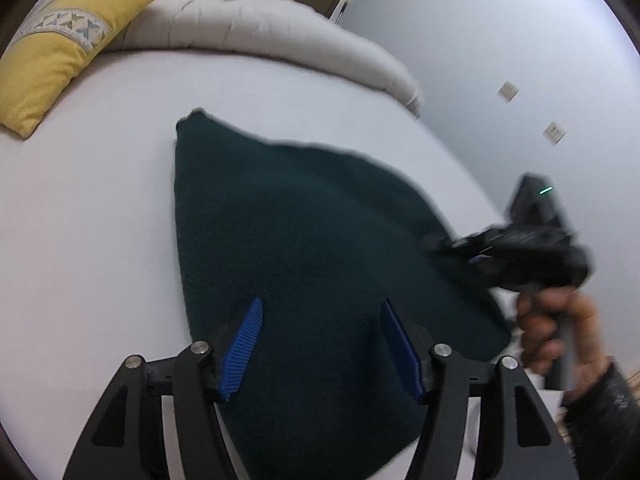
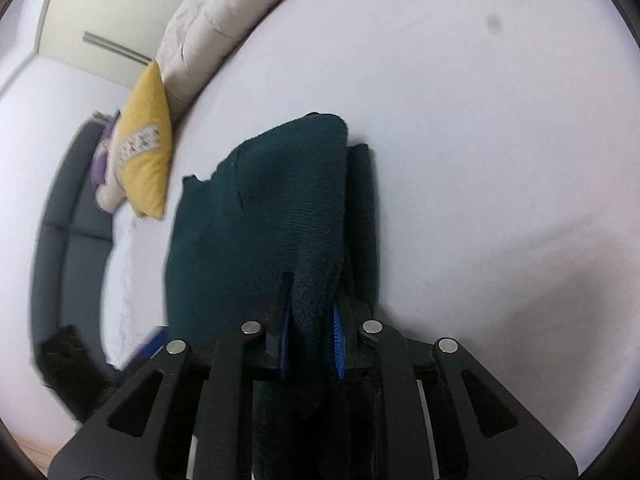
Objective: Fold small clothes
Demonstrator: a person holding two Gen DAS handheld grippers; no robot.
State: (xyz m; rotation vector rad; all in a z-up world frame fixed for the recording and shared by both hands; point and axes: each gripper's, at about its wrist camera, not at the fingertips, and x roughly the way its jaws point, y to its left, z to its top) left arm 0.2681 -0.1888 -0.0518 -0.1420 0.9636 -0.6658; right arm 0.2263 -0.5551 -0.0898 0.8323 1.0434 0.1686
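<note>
A dark green knitted garment (image 1: 304,240) lies on the white bed (image 1: 88,240). My left gripper (image 1: 320,308) hovers over its near part, jaws wide open and empty, blue pads (image 1: 246,348) apart. My right gripper (image 2: 312,300) is shut on a bunched edge of the garment (image 2: 260,220) and lifts it off the sheet. In the left wrist view the right gripper (image 1: 444,246) shows at the garment's right side, held by a hand (image 1: 548,328).
A yellow cushion (image 1: 52,60) and a rumpled cream duvet (image 1: 248,24) lie at the far end of the bed. A dark headboard (image 2: 68,232) and a wardrobe (image 2: 108,12) show in the right wrist view. A wall with sockets (image 1: 554,132) stands right.
</note>
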